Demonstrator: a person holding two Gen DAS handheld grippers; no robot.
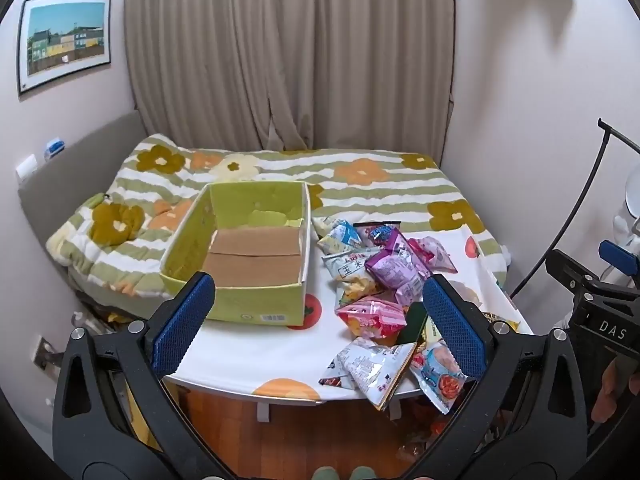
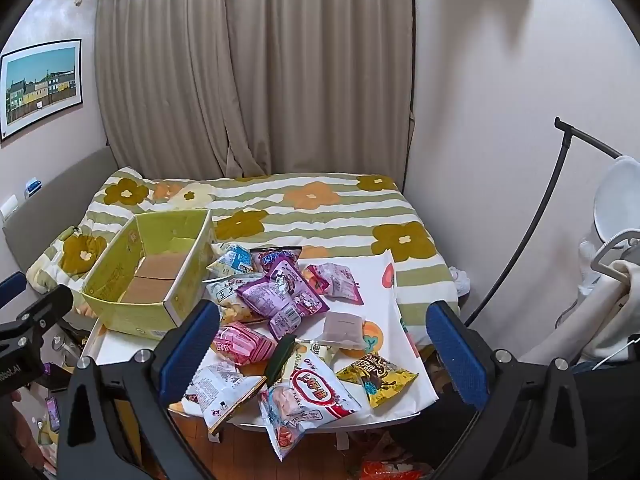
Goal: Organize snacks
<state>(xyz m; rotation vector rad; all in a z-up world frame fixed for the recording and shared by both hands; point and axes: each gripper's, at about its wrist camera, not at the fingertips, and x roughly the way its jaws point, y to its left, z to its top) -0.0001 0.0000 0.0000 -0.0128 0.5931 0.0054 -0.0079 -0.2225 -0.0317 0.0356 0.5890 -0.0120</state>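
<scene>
Left wrist view shows the snack packets (image 1: pixel 384 280) heaped on the right half of a small white table (image 1: pixel 256 364), with a purple bag (image 1: pixel 394 270) on top and a pink bag (image 1: pixel 370 316) nearer the front edge. Just beside the heap, to its left, an open green cardboard box (image 1: pixel 240 256) sits on the same table, with only its brown cardboard floor showing inside. The left gripper (image 1: pixel 320 320) hangs above the table's near edge, fingers spread wide and holding nothing. In the right wrist view the right gripper (image 2: pixel 324 344) hovers over the heap, also spread wide with nothing between its fingers. A floral bedspread (image 1: pixel 360 184) lies behind the table, beige curtains (image 1: pixel 288 48) beyond
</scene>
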